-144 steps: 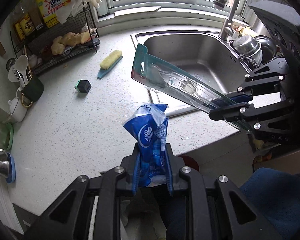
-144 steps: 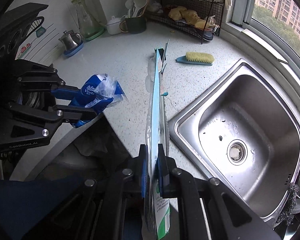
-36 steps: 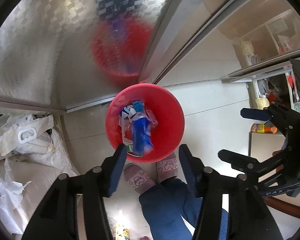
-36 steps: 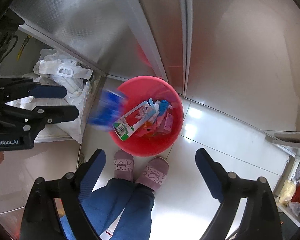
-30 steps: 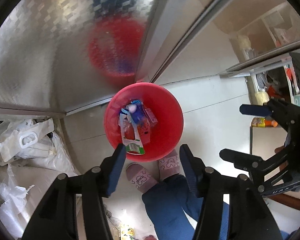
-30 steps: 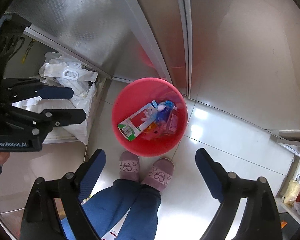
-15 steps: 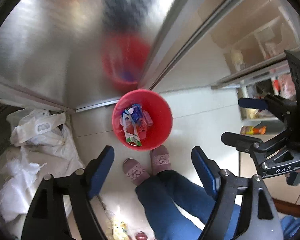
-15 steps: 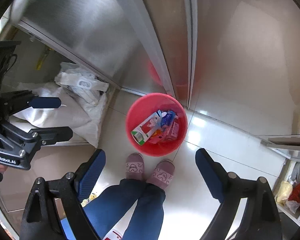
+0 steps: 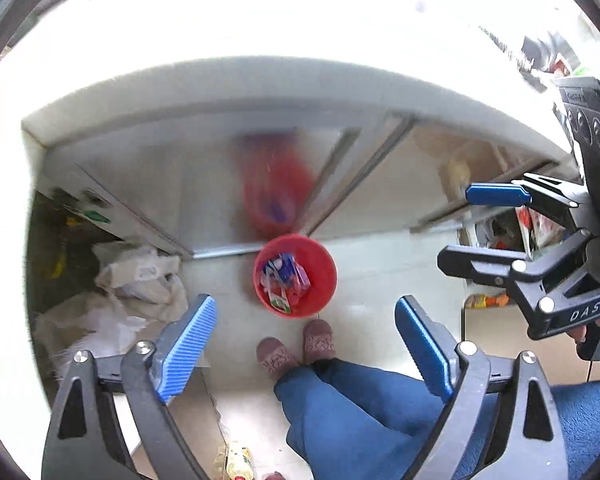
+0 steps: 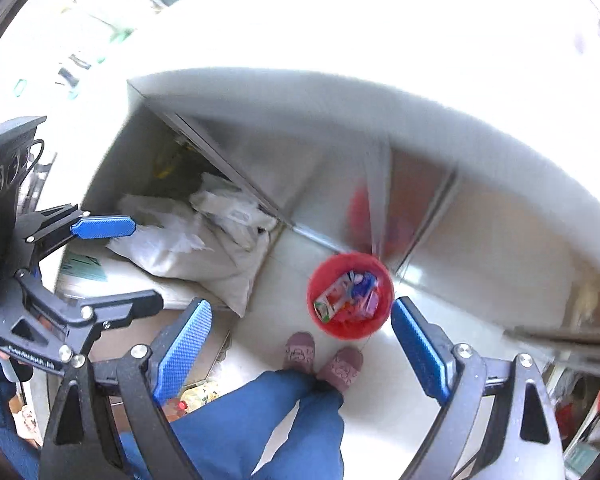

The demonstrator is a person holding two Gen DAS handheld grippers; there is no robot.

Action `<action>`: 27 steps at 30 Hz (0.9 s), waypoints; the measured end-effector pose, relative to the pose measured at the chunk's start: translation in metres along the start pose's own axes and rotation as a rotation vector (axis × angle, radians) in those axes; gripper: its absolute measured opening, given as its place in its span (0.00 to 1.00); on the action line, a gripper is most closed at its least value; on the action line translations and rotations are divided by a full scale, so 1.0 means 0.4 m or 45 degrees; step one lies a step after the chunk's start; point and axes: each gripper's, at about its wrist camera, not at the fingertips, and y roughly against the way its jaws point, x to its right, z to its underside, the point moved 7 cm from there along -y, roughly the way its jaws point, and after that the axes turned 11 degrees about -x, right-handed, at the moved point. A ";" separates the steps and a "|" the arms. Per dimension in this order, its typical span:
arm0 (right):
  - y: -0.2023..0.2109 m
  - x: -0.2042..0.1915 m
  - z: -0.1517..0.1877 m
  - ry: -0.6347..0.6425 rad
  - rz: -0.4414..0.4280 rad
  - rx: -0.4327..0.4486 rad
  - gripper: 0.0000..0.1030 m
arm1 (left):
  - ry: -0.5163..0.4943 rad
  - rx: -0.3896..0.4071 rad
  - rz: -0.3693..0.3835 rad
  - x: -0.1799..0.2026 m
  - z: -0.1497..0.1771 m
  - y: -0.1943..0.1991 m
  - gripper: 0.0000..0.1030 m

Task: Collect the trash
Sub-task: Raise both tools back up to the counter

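Both views look steeply down at a pale tiled floor, where a red bin (image 9: 295,276) stands just in front of the metal cabinet doors (image 9: 204,184), its red shape mirrored dimly in the shiny panel behind it. The trash (image 9: 283,278) lies inside the bin: a carton with a green end, a blue wrapper and some pink and white packaging, jumbled together. The left gripper (image 9: 304,344) hangs high above the floor with its blue-padded fingers spread wide; its jaws have just been opening, and nothing is between them. The right gripper (image 10: 302,344) is likewise spread wide and empty, and each gripper shows at the edge of the other's view, the right one (image 9: 496,232) at the right of the left view. Just on the near side of the bin stand the person's two pink slippers (image 9: 296,346), with blue trouser legs (image 9: 352,412) rising toward the cameras. To the left of the bin, white plastic bags (image 10: 204,236) are heaped in an open cabinet space. The white countertop edge (image 9: 260,84) curves across the far part of both views, heavily overexposed.
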 end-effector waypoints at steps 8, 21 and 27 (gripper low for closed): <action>0.144 -0.064 -0.084 0.129 0.010 0.078 0.88 | 0.071 0.141 -0.101 -0.020 -0.030 0.187 1.00; 0.266 -0.102 -0.306 0.209 0.050 0.188 0.89 | 0.132 0.280 -0.236 -0.184 -0.229 0.386 1.00; 0.270 -0.090 -0.442 0.173 0.052 0.206 0.89 | 0.060 0.265 -0.235 -0.305 -0.390 0.432 1.00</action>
